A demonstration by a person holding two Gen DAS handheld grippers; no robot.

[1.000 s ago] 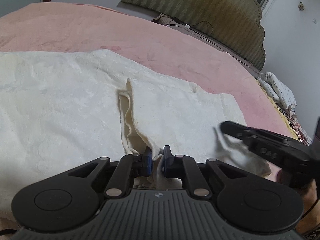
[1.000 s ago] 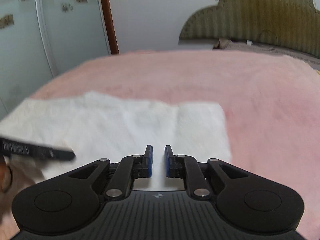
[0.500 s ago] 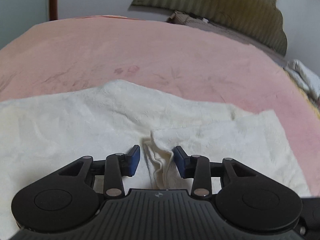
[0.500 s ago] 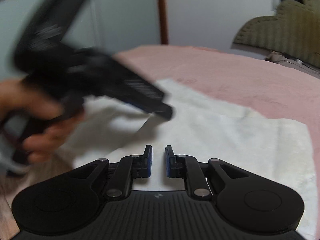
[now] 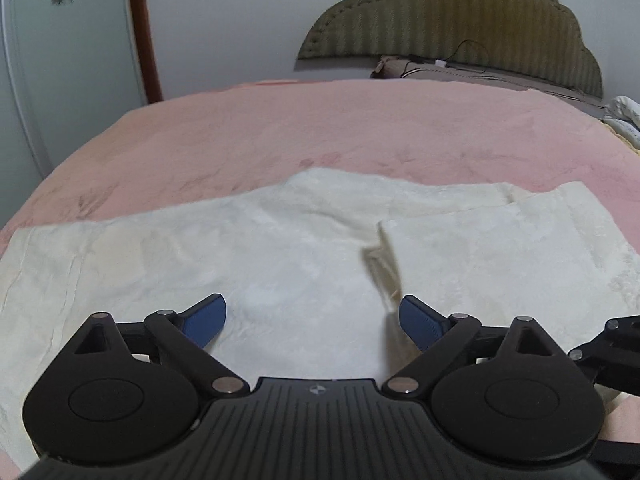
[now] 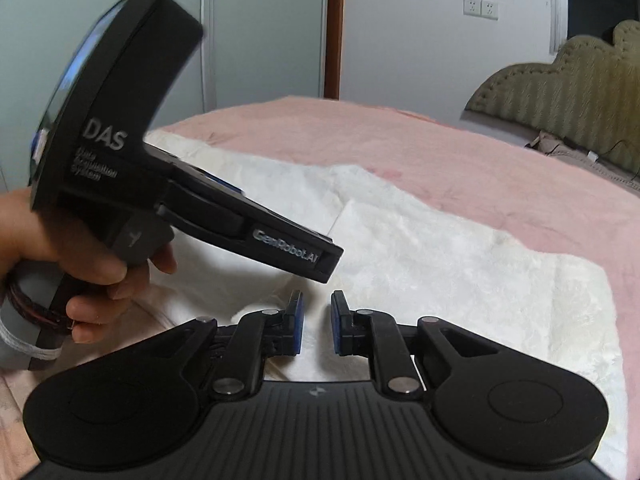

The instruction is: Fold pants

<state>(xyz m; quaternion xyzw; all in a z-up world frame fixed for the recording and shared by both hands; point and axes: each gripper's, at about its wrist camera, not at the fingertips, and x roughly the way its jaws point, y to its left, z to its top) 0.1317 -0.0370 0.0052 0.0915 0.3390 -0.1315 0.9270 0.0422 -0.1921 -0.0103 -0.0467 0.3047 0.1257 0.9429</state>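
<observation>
Cream-white pants [image 5: 280,264] lie spread on the pink bed, with one end folded over on the right [image 5: 500,248]. A loose edge of the fold stands up just inside my left gripper's right finger. My left gripper [image 5: 312,320] is wide open above the cloth and holds nothing. My right gripper [image 6: 316,324] has its jaws a small gap apart with nothing between them, over the pants [image 6: 460,272] near the bed's front edge. The left gripper's body [image 6: 180,184], held by a hand, shows in the right wrist view just ahead and left.
The pink bedspread [image 5: 360,128] stretches beyond the pants to an olive headboard [image 5: 460,24]. Pillows and cables lie at its base. White wardrobe doors [image 6: 248,40] and a brown door frame stand behind. Patterned bedding [image 5: 624,120] sits at the far right.
My left gripper let go of the folded cloth edge, opened wide and pulled back to the left. The right gripper kept its narrow gap and turned left.
</observation>
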